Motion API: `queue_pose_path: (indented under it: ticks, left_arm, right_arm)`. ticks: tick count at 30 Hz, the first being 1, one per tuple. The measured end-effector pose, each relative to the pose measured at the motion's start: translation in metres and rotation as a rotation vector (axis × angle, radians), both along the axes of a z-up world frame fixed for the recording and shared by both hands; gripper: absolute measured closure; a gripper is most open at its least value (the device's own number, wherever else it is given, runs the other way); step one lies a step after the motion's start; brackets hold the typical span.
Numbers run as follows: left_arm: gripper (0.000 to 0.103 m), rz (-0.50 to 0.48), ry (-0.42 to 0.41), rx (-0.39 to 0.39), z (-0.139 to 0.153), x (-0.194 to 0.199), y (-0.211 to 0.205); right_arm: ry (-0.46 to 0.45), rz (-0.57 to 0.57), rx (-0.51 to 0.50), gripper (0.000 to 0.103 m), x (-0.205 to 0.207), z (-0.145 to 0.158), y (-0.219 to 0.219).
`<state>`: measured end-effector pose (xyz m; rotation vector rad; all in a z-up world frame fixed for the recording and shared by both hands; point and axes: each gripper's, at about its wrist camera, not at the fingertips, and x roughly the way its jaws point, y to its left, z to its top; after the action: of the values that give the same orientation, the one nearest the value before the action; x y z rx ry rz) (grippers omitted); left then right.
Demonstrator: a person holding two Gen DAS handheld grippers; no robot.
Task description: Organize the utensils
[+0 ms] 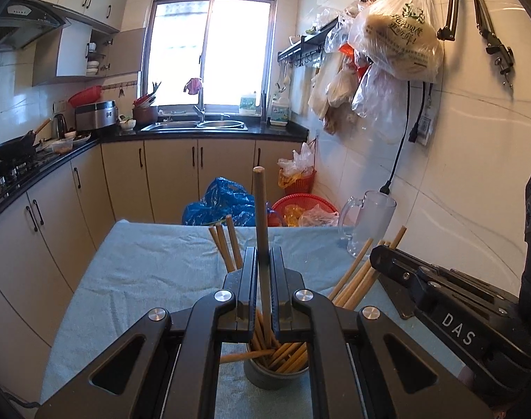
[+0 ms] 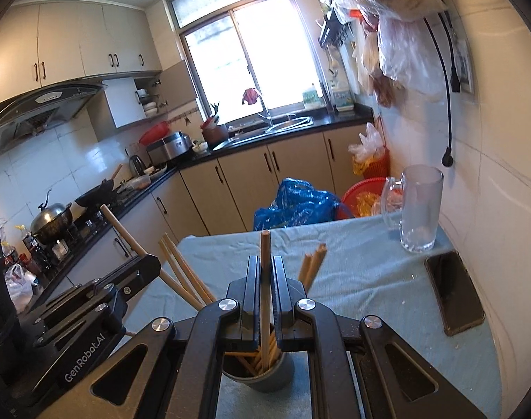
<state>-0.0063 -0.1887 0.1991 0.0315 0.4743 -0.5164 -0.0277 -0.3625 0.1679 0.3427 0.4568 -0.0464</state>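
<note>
Kitchen table (image 1: 132,272): two tools each grip one chopstick.

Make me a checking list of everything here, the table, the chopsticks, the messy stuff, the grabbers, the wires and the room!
Surface: table covered with a wrinkled light blue cloth.
Job's things: grey cup holding many wooden chopsticks that lean out in different directions.
Clutter: empty glass mug and a dark phone lying flat near the wall.
Grippers: left tool shut on one upright chopstick above the cup; right tool shut on another chopstick.
Cables: black power cord hanging down the wall tiles.
Surroundings: kitchen with window, sink, stove, hanging plastic bags, red baskets on the floor.
</note>
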Motion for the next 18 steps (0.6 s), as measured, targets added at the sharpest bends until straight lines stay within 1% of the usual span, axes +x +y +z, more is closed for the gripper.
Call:
queue_pose_path:
  ticks: [9,18]
  left_arm:
    - [0.097,0.007,0.022,0.018,-0.013,0.001,0.003]
    - [0.097,0.011,0.012,0.018,-0.011,-0.002,0.006]
  right_arm:
    - [0.027,0.000,0.008,0.096,0.000,-0.009,-0.001]
    - [0.024,-0.001,0.007,0.096,0.000,-0.011,0.000]
